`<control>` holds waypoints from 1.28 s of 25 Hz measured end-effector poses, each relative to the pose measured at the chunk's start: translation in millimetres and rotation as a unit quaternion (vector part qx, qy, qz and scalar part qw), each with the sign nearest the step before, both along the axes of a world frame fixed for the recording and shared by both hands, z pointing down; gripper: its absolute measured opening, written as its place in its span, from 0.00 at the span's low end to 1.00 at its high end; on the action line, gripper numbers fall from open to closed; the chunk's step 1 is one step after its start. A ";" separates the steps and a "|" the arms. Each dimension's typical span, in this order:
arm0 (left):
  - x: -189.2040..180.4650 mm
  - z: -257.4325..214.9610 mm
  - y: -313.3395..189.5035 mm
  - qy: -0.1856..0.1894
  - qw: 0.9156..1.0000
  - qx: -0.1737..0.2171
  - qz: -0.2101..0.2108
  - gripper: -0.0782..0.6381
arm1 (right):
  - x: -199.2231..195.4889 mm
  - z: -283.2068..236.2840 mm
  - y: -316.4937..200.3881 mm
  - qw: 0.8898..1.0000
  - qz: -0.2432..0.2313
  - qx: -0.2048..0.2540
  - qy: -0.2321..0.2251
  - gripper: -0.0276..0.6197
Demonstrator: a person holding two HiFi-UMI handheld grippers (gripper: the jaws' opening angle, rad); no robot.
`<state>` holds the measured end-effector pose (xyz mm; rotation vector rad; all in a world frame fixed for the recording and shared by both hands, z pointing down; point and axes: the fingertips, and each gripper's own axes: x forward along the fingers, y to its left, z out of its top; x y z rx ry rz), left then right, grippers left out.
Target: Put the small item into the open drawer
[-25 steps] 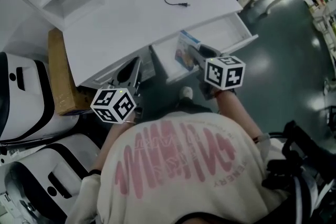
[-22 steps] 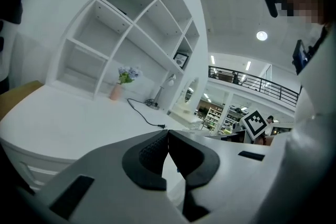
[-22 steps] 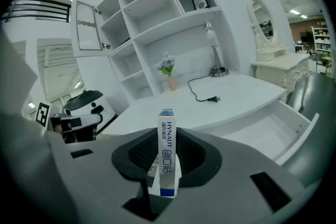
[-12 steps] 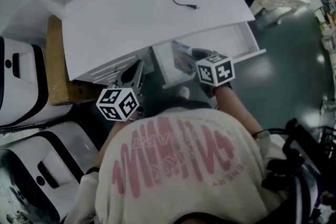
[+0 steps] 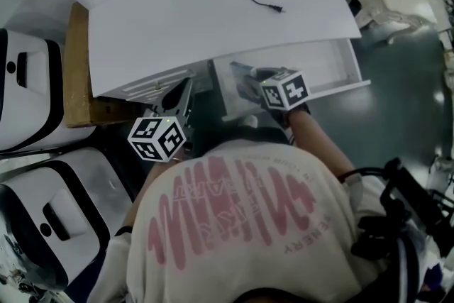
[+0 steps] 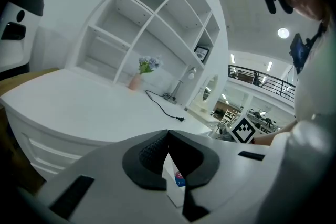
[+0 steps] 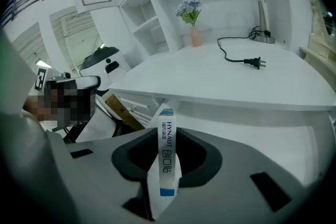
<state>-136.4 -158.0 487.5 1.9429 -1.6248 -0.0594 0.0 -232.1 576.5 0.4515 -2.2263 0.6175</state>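
R gripper clamped on thin box at open drawer; L gripper jaws closed

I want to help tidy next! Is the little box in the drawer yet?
Almost. Done: the drawer stands open. In hand: the right gripper is clamped on the small box, held at the drawer's left end. Left to do: set it down inside and let go. The left gripper also pinches a white packet, off to the drawer's left.
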 end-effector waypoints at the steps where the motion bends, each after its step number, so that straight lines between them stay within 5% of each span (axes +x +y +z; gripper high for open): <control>1: -1.0 1.3 -0.6 0.001 1.000 0.000 -0.001 0.15 | -0.6 4.7 -1.0 1.000 -0.003 -0.005 0.004 0.20; 17: -27.7 14.0 5.7 0.013 0.999 -0.003 -0.053 0.15 | -8.6 36.8 -31.4 0.993 0.027 -0.109 -0.028 0.20; 32: -35.7 20.4 6.6 0.003 0.998 -0.018 -0.066 0.15 | 5.2 74.7 -36.4 0.990 0.013 -0.140 0.032 0.26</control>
